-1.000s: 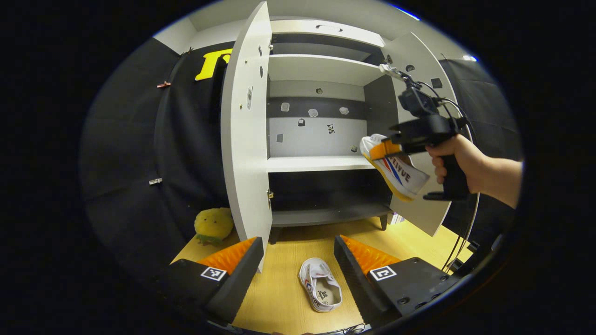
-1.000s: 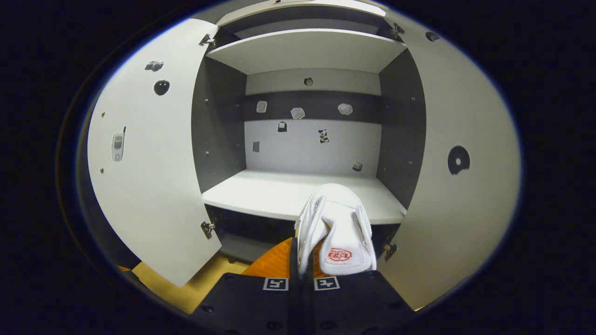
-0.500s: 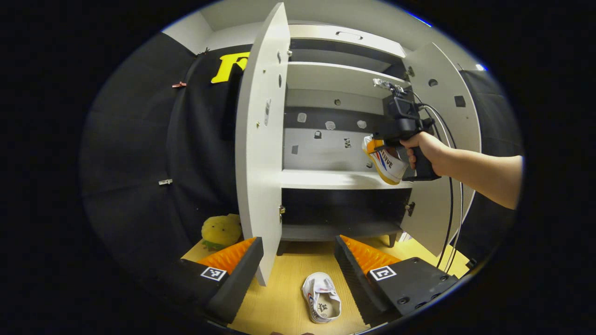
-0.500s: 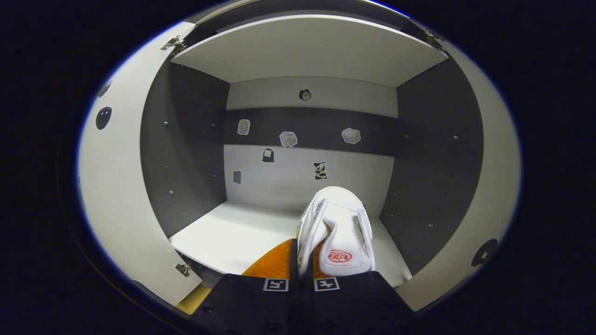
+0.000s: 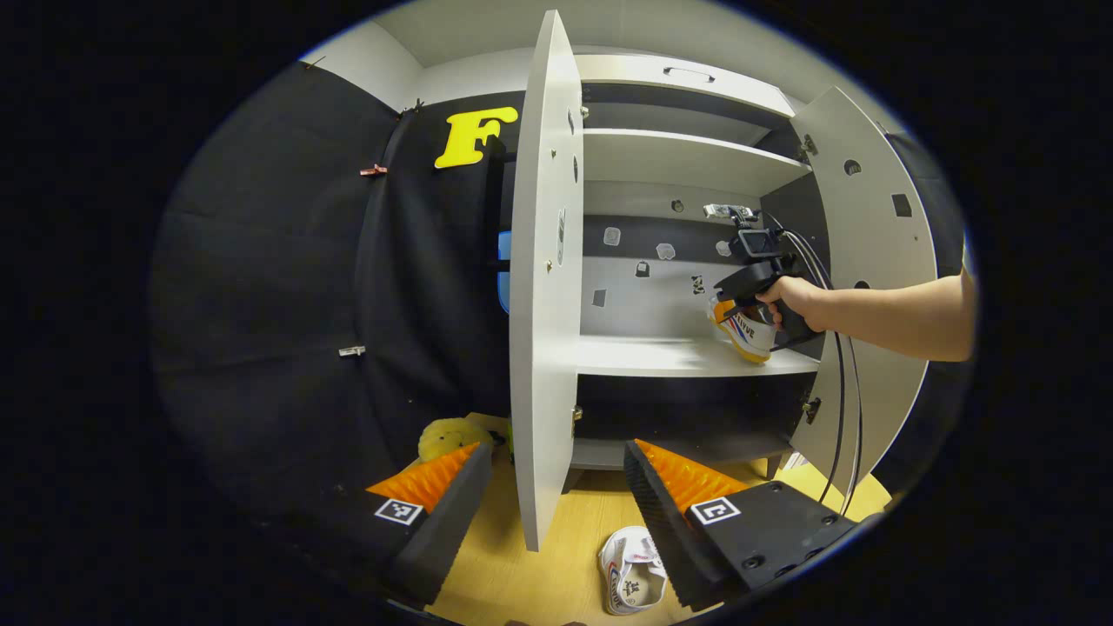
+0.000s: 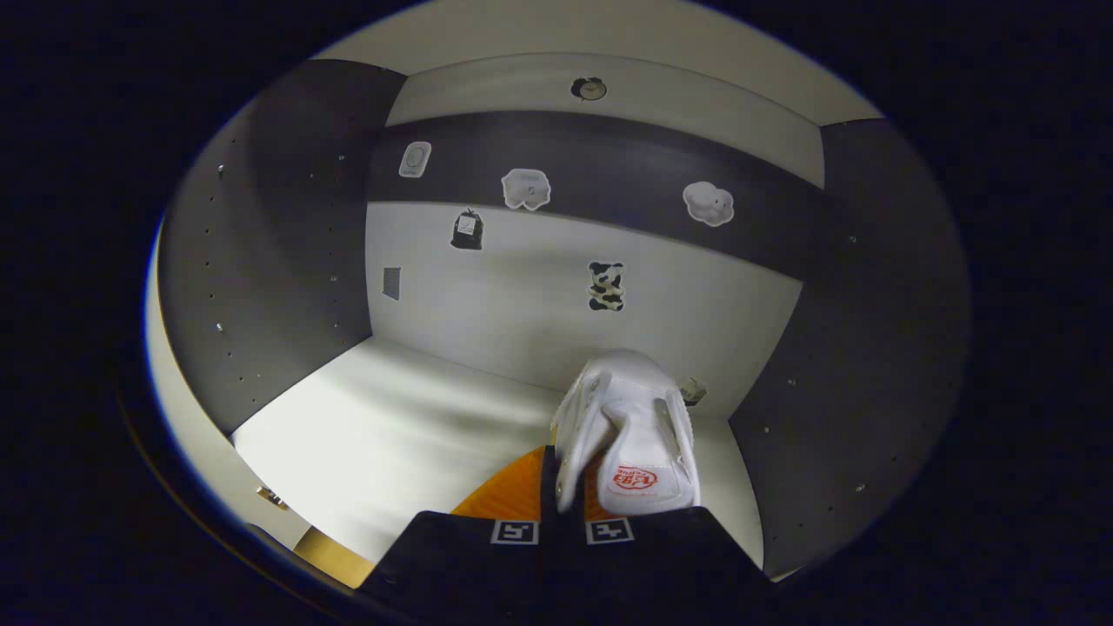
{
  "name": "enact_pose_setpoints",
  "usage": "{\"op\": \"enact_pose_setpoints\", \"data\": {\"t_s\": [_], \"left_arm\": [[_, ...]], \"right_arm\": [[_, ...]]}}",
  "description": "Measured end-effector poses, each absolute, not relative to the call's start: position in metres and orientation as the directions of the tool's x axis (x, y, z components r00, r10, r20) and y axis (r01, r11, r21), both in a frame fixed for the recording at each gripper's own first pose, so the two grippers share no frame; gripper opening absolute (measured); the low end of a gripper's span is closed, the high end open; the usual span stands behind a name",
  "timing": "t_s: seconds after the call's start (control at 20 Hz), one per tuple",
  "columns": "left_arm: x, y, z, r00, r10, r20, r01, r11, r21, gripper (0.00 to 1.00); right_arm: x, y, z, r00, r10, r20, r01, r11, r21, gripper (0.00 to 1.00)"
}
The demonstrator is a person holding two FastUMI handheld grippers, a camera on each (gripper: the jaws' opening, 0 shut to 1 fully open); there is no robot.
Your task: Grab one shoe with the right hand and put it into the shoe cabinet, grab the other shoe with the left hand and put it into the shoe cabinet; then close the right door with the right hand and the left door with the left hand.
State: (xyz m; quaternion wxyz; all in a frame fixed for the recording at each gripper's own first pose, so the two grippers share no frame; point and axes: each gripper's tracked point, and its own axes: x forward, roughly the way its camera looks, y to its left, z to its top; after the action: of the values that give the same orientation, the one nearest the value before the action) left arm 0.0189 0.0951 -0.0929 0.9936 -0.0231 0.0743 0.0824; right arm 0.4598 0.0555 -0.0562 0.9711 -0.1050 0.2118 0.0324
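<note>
The shoe cabinet stands open against the dark booth wall. The right tool, clamped on the first shoe, has pushed deep inside since a second ago and now holds it low over the middle shelf, near the right wall; release looks imminent. The left tool hangs open above the second shoe on the floor, with the left door edge-on between its fingers. A yellow plush toy sits by the cabinet's foot.

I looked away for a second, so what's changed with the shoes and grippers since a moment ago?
The right gripper, still shut on its shoe, carried it forward into the cabinet, over the middle shelf. The left gripper stayed open; the second shoe remains on the floor, both doors open.
</note>
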Motion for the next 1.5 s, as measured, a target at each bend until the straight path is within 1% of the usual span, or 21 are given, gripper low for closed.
{"op": "enact_pose_setpoints", "data": {"t_s": [0.2, 0.3, 0.35, 0.4, 0.5, 0.55, 0.6, 0.7, 0.75, 0.8, 0.9, 0.95, 1.0, 1.05, 1.2, 1.5], "left_arm": [[0.012, 0.091, -0.093, 0.971, 0.179, -0.157, -0.186, 0.982, -0.030, 0.95], [0.008, 0.089, -0.093, 0.970, 0.187, -0.157, -0.194, 0.980, -0.032, 0.95], [0.005, 0.088, -0.092, 0.969, 0.192, -0.158, -0.199, 0.980, -0.029, 0.95], [0.001, 0.087, -0.091, 0.968, 0.196, -0.158, -0.203, 0.979, -0.027, 0.95], [-0.004, 0.086, -0.091, 0.967, 0.201, -0.157, -0.207, 0.978, -0.026, 0.95], [-0.006, 0.087, -0.091, 0.967, 0.202, -0.156, -0.209, 0.978, -0.027, 0.95], [-0.008, 0.086, -0.092, 0.967, 0.202, -0.158, -0.209, 0.978, -0.027, 0.95], [-0.010, 0.085, -0.096, 0.966, 0.196, -0.167, -0.204, 0.979, -0.031, 0.95], [-0.014, 0.086, -0.098, 0.967, 0.191, -0.170, -0.199, 0.980, -0.032, 0.95], [-0.016, 0.086, -0.099, 0.967, 0.184, -0.173, -0.192, 0.981, -0.029, 0.95], [-0.020, 0.083, -0.104, 0.969, 0.167, -0.183, -0.173, 0.985, -0.020, 0.95], [-0.022, 0.081, -0.107, 0.969, 0.157, -0.190, -0.163, 0.987, -0.014, 0.95], [-0.023, 0.080, -0.108, 0.970, 0.145, -0.197, -0.149, 0.989, -0.008, 0.95], [-0.022, 0.079, -0.110, 0.970, 0.133, -0.201, -0.136, 0.991, 0.000, 0.95], [-0.031, 0.072, -0.129, 0.970, 0.092, -0.223, -0.092, 0.996, 0.010, 0.95], [-0.031, 0.060, -0.177, 0.957, 0.003, -0.292, -0.014, 0.999, -0.034, 0.95]], "right_arm": [[0.475, 0.063, -0.077, 0.878, 0.016, -0.479, -0.131, 0.969, -0.208, 0.05], [0.478, 0.069, -0.087, 0.860, 0.020, -0.510, -0.127, 0.976, -0.176, 0.05], [0.479, 0.069, -0.091, 0.852, 0.018, -0.523, -0.118, 0.980, -0.158, 0.10], [0.479, 0.069, -0.093, 0.846, 0.010, -0.534, -0.107, 0.983, -0.150, 0.06], [0.477, 0.064, -0.096, 0.838, -0.018, -0.545, -0.090, 0.981, -0.172, 0.12], [0.475, 0.062, -0.094, 0.841, -0.033, -0.540, -0.082, 0.979, -0.188, 0.19], [0.472, 0.063, -0.090, 0.847, -0.033, -0.531, -0.082, 0.978, -0.191, 0.23], [0.461, 0.063, -0.079, 0.859, -0.026, -0.512, -0.080, 0.980, -0.184, 0.37], [0.453, 0.068, -0.070, 0.866, -0.002, -0.499, -0.088, 0.984, -0.156, 0.56], [0.445, 0.070, -0.061, 0.875, 0.014, -0.483, -0.087, 0.988, -0.130, 0.56], [0.422, 0.077, -0.046, 0.896, 0.057, -0.440, -0.097, 0.993, -0.069, 0.80], [0.409, 0.077, -0.037, 0.908, 0.061, -0.414, -0.095, 0.994, -0.061, 0.98], [0.396, 0.076, -0.028, 0.921, 0.064, -0.385, -0.091, 0.994, -0.052, 1.00], [0.382, 0.075, -0.020, 0.932, 0.067, -0.355, -0.086, 0.996, -0.036, 0.98], [0.332, 0.076, -0.010, 0.951, 0.098, -0.293, -0.091, 0.995, 0.038, 0.98], [0.223, 0.054, -0.037, 0.967, 0.089, -0.238, -0.084, 0.996, 0.030, 0.98]]}}
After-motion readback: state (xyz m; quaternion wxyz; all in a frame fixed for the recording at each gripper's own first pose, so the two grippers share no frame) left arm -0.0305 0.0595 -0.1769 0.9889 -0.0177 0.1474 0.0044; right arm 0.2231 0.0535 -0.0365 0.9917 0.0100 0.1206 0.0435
